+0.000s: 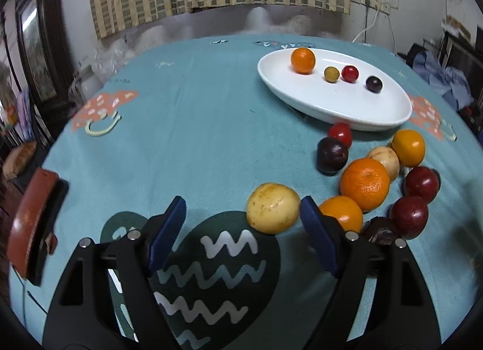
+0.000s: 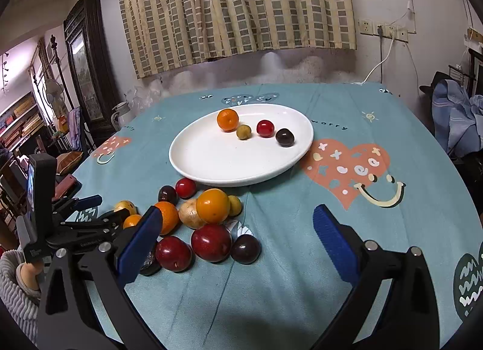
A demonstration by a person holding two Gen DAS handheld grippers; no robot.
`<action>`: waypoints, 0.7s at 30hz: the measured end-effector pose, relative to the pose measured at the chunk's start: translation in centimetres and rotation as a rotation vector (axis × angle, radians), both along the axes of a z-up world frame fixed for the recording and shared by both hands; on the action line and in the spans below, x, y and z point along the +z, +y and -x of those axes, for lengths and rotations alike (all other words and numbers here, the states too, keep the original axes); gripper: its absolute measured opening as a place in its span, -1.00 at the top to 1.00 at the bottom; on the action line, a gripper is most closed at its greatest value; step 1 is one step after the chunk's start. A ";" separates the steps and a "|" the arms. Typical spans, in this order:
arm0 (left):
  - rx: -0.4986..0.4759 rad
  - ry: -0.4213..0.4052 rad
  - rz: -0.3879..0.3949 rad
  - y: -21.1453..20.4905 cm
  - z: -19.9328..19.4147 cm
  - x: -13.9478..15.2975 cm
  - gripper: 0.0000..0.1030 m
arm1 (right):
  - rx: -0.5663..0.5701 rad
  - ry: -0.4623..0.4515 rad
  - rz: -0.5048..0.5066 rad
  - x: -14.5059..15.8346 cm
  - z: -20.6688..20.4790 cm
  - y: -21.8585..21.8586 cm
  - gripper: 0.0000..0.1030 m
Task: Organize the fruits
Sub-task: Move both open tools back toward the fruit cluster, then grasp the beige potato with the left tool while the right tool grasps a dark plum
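A white oval plate holds an orange, a small yellow-green fruit, a red fruit and a dark plum. A pile of several loose fruits lies on the cloth in front of it: oranges, red plums, dark plums and yellow fruits. My left gripper is open, low over the cloth, with a yellow fruit just inside its right finger. My right gripper is open and empty above the pile's right side.
The round table is covered with a teal patterned cloth. A brown phone case lies near the left table edge. A curtain and wall stand behind the table, with furniture to the left and clothes at the right.
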State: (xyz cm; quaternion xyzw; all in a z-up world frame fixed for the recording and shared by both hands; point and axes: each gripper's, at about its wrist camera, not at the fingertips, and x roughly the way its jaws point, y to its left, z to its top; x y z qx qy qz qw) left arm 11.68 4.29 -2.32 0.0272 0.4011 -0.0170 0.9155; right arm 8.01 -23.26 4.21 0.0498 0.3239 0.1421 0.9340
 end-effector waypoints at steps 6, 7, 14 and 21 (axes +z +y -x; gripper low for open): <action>-0.055 0.030 0.083 0.2 -0.2 -0.5 -0.18 | -0.009 0.007 0.001 -0.1 -0.2 -0.2 -0.94; -0.072 0.036 0.090 0.0 -0.2 -0.6 -0.09 | -0.008 0.007 0.002 -0.1 -0.2 -0.2 -0.94; -0.108 0.024 0.102 -0.5 -0.3 -0.8 0.24 | 0.007 0.011 0.015 -0.5 -0.4 0.0 -0.94; -0.087 0.015 0.085 -0.6 -0.1 -0.5 0.26 | 0.010 0.114 0.022 -2.4 -2.0 -0.8 -0.58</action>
